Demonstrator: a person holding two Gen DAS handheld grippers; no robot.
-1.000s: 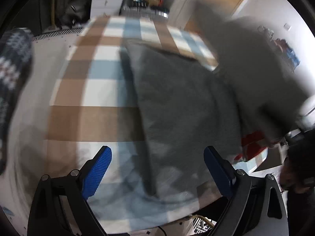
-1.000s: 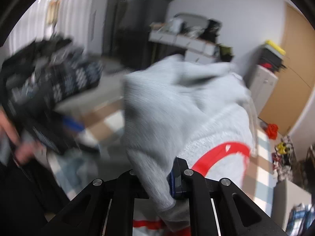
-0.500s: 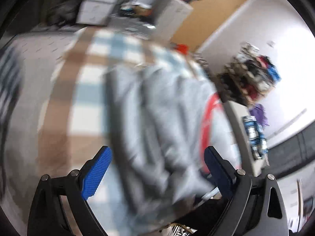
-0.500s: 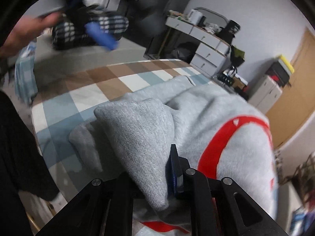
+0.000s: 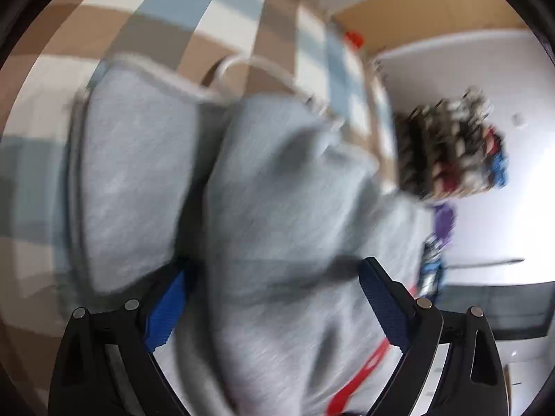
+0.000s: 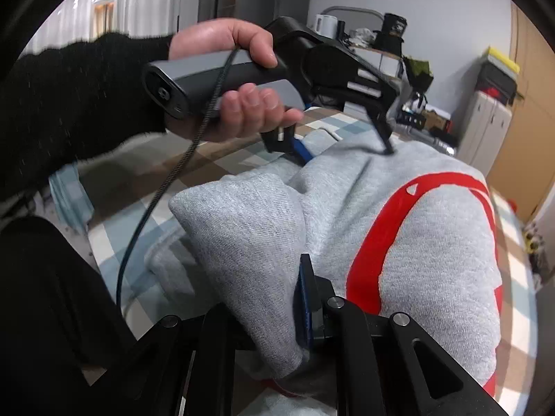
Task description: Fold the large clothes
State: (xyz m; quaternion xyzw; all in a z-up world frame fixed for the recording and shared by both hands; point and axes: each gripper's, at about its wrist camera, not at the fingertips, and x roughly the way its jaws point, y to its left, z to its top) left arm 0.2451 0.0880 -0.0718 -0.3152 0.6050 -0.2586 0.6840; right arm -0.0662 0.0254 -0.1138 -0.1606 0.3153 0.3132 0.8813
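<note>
**Sweatshirt bunched on the checked cover, gripped at one end**

Sweatshirt [image 6: 426, 228], grey with a red printed band, lies in a thick bundle on a bed cover [image 6: 222, 154] checked in brown, pale blue and white. In the right wrist view its long axis runs away from the camera toward the far right, where a wooden door [image 6: 527, 114] stands; the red band curves across the top of the mound. A folded grey flap rises at the near end and hangs to the left.

The right gripper [image 6: 277, 315] has its jaws closed on that near flap, cloth pinched against the blue pad.

The left gripper [image 5: 274, 308], seen in the right wrist view held by a hand [image 6: 239, 104] in a black sleeve [image 6: 79, 104], points down at the far part of the garment. Its jaws are closing, with a ridge of grey fabric between the blue pads; the left wrist view is blurred, so I cannot tell whether the pads press on it. A pale drawstring [image 5: 242, 66] loops on the cover beyond the garment.
</note>
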